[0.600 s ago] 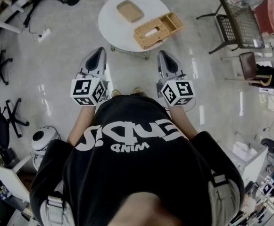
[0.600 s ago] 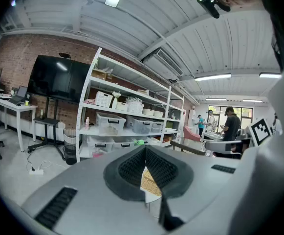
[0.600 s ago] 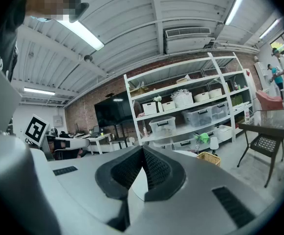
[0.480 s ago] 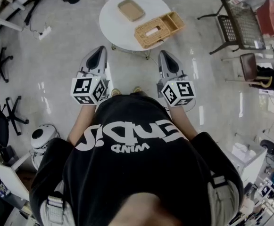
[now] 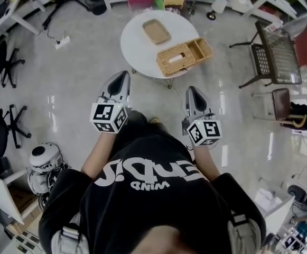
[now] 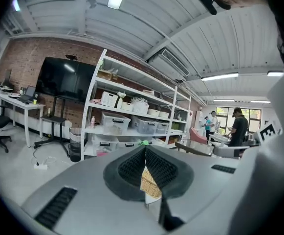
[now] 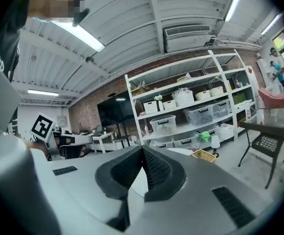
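Person's black shirt fills the bottom of the head view, both forearms out in front.

Left gripper: held over bare floor, marker cube at the wrist end. In the left gripper view the ribbed pads meet at the tips, closed, nothing clamped. A thin gap below the tips shows only a bit of wicker from farther off.

Right gripper: same posture, also over the floor, well apart from the left one. In the right gripper view the pads are pressed together at the tip, closed and empty.

Both tips point at the round white table, near it but not over it. The left tip is nearer the table edge than the right.

On the table:
- wicker box, slot in the top, at the near-right edge. It's the closest item to both grippers and neither touches it.
- small open wicker bin, butted against the box's right end.
- flat tan tray, farther back, apart from the box.

Right of the table: mesh metal chair. Left: black office chairs.

Far side, from the left gripper view: white shelving with storage bins against a brick wall, dark TV on a stand to its left, people standing far right.
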Demonstrator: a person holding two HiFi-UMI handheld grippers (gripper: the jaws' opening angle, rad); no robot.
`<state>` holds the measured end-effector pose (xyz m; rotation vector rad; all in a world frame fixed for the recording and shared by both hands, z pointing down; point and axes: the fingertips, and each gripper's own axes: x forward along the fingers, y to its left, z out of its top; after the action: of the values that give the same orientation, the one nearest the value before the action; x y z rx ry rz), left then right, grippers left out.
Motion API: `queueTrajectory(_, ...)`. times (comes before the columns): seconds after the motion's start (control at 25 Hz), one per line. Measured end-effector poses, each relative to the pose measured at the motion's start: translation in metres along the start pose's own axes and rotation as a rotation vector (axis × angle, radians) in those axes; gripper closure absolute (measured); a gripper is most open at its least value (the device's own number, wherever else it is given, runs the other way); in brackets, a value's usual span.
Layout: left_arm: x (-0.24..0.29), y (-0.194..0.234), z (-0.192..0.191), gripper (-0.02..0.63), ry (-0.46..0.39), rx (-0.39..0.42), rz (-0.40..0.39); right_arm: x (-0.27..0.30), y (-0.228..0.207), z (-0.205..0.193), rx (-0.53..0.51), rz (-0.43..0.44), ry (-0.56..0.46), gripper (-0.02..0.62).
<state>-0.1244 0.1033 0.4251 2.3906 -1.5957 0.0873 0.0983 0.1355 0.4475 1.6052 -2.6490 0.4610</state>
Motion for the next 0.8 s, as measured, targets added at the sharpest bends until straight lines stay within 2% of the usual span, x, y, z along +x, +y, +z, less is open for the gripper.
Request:
queueTrajectory(0.4, 0.034, 0.013, 0.003, 0.605, 0.018, -0.007, -0.036, 0.046, -0.016, 0.004, 0.04, 0.025, 0.004, 0.597)
queueTrajectory(0.8, 0.128, 0.05, 0.029, 0.605, 0.042, -0.037, -0.118, 0.141, -0.037, 0.035, 0.025, 0.013, 0.016, 0.597)
